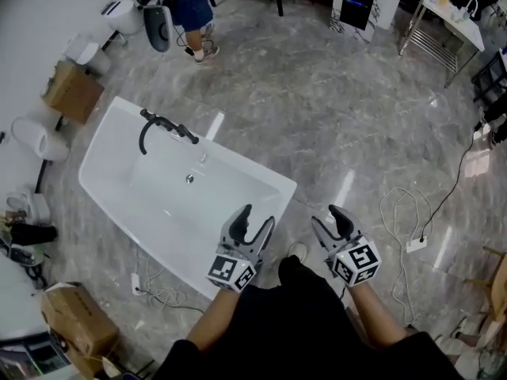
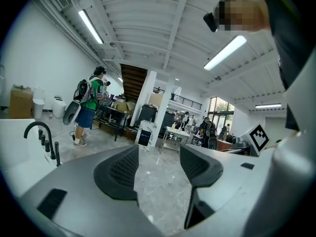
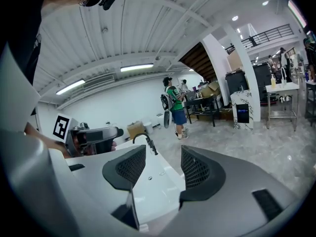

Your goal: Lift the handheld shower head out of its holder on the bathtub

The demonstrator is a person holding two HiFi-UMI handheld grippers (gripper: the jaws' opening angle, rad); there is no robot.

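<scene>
the shower head [image 1: 188, 137] sits among the black tap fittings [image 1: 145, 133] on the far rim of the white bathtub [image 1: 111, 133], by the curved spout. from the head view i cannot cleanly separate it from the other black pieces, and it looks seated there, not lifted. in the left gripper view the same fittings stand as a curved spout and short posts at the far left.

my left gripper [image 1: 257, 216] hangs over the near corner of the bathtub with its jaws spread wide and nothing between them, only floor showing through the gap. my right gripper [image 1: 326, 216] is just beside it, over the floor past the bathtub's corner, its jaws likewise apart and empty. through them i see the bathtub's inside and the fittings beyond. both are well apart from the shower head.

the floor [image 1: 317, 109] is glossy grey marbled tile with streaks of reflected ceiling light. a white cable [image 1: 400, 212] loops across it to a small plug block [image 1: 417, 245] on my right. a cardboard box [image 1: 73, 91] and a white toilet [image 1: 36, 138] sit by the wall beyond the bathtub, and another box [image 1: 79, 319] lies near my left side. farther off, a person [image 1: 194, 10] in a green top and blue shorts stands near a metal rack table [image 1: 444, 22] and a black-and-white stand [image 1: 356, 6] with a dark screen.

any print on the stand or boxes is too small to read. the only clear marks are the square black-and-white patterns on the gripper cubes.
</scene>
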